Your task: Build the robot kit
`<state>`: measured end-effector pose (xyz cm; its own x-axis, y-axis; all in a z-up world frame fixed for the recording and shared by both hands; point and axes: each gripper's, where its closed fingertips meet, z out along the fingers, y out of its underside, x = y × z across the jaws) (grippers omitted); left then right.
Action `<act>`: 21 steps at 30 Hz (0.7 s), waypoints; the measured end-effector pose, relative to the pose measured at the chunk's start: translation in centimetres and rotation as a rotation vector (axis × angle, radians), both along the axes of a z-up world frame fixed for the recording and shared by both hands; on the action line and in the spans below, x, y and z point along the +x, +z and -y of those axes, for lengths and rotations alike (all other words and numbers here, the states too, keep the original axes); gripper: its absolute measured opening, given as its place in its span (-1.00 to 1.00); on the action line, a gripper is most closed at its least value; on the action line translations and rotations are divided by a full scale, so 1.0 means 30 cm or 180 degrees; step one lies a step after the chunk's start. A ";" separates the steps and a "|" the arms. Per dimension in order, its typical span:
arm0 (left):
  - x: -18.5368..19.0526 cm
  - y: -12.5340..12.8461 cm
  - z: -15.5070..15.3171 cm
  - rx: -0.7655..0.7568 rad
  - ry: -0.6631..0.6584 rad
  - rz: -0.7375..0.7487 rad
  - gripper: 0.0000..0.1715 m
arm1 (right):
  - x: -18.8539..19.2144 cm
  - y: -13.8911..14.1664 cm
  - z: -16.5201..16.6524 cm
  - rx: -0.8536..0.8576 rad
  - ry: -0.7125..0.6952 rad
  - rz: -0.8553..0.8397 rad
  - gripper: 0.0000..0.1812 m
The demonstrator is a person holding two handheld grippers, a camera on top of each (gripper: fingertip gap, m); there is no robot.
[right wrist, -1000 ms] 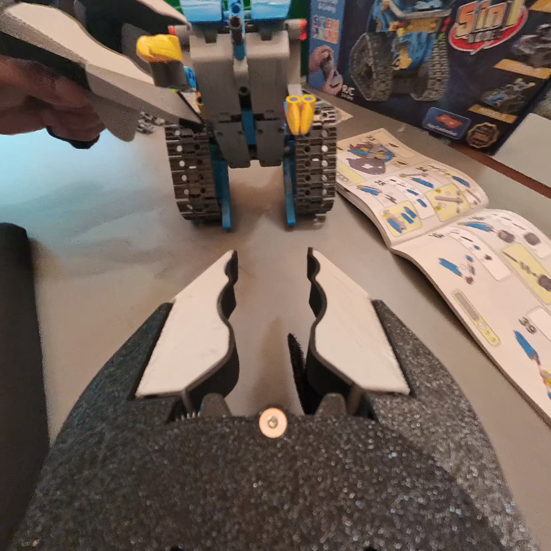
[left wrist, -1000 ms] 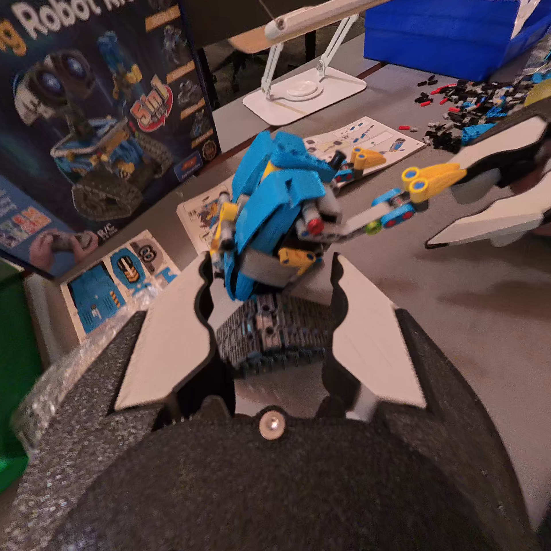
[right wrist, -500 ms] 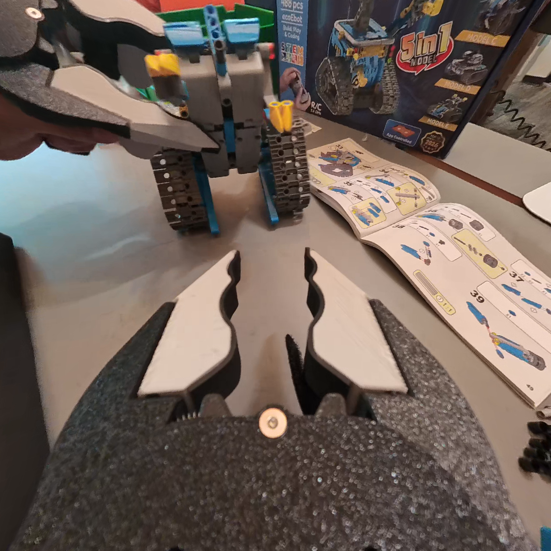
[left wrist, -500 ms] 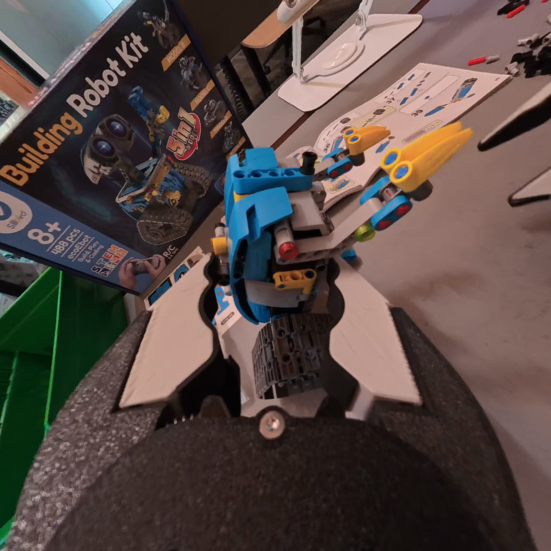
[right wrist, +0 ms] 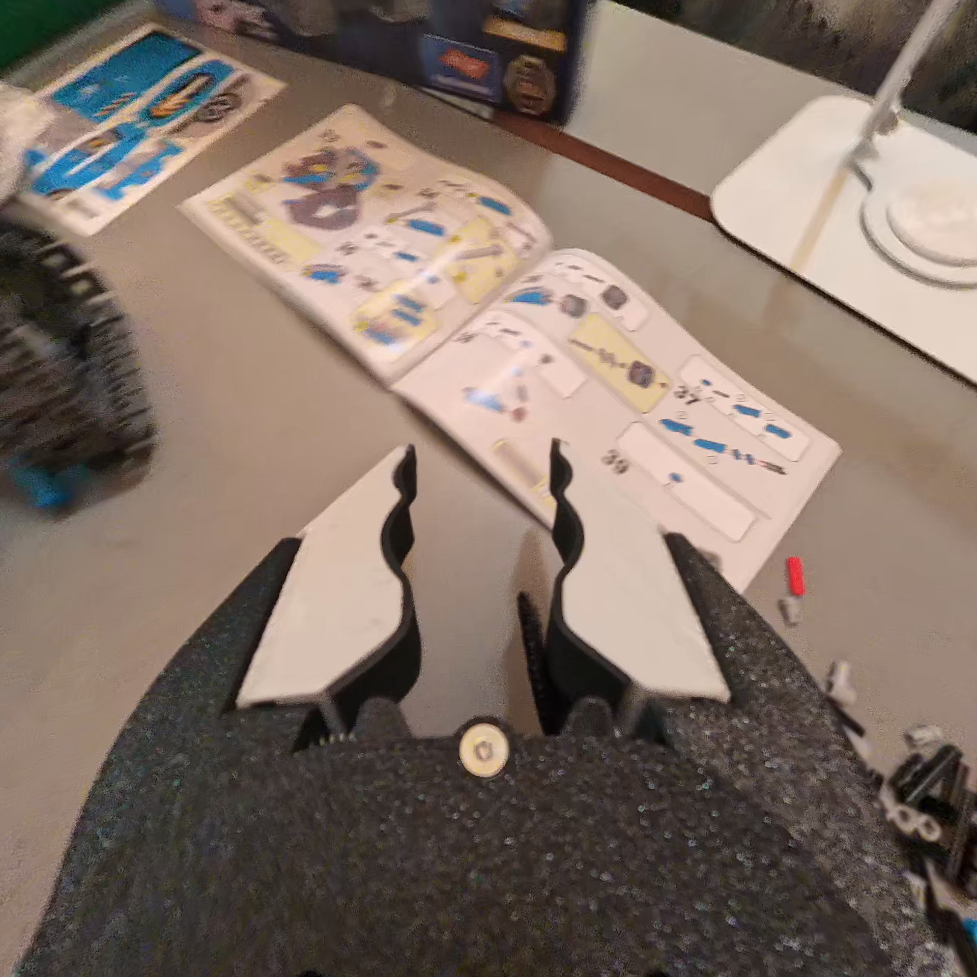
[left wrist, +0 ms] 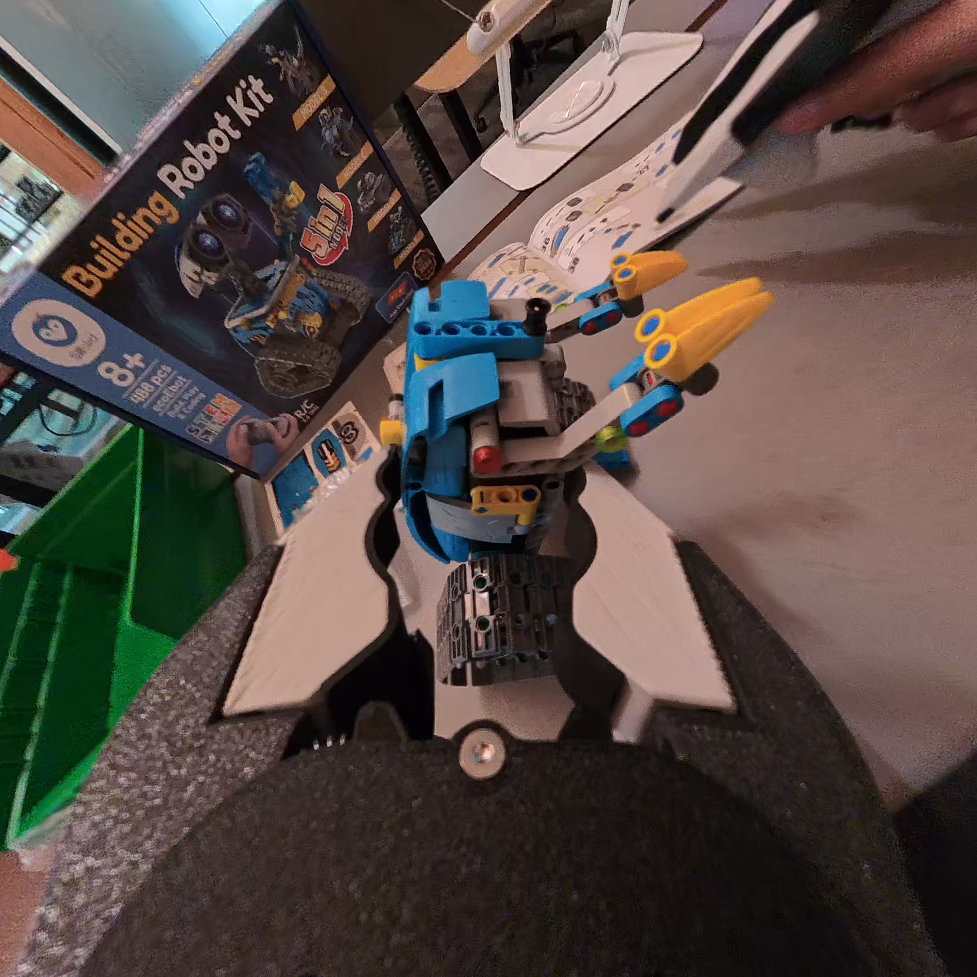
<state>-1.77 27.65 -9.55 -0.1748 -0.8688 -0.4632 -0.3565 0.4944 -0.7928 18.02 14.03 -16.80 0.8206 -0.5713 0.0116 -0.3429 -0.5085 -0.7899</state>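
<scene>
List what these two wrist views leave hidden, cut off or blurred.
- Left wrist view: where the left tongs contact the toy robot, hidden by its blue body.
- Right wrist view: the toy robot's track, motion-blurred and cut by the left edge.
- Right wrist view: small loose parts, blurred at the right edge.
- Right wrist view: the kit box, cut by the top edge.

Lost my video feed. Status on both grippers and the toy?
Left gripper shut on toy robot, off the table. Right gripper open, empty, above instruction booklet. Nothing between them.
</scene>
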 end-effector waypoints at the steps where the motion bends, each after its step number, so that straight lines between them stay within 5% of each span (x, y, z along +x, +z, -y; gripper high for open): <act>1: -0.011 0.005 0.014 -0.0096 -0.0001 0.0015 -0.28 | 0.046 -0.011 0.000 0.0017 -0.0078 -0.0082 -0.50; 4: -0.029 0.008 0.040 -0.0252 0.0004 0.0023 -0.27 | 0.097 -0.076 -0.047 -0.0004 -0.0019 -0.0597 -0.30; 8: -0.042 0.010 0.054 -0.0357 0.0018 0.0041 -0.25 | 0.156 -0.128 -0.109 -0.0382 0.0161 -0.0434 -0.27; 17: -0.108 0.052 0.092 -0.0963 -0.0487 -0.0038 -0.18 | 0.173 -0.131 -0.195 -0.0474 0.1386 -0.0320 -0.29; 21: -0.123 0.057 0.091 -0.1125 -0.0641 -0.0116 -0.18 | 0.175 -0.132 -0.177 -0.0533 0.1207 -0.0398 -0.33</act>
<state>-5.47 24.93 -7.84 -0.3686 -0.9201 -0.1325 -0.3114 0.2565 -0.9150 23.28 19.34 -20.75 0.9731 -0.2277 -0.0345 -0.1949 -0.7346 -0.6499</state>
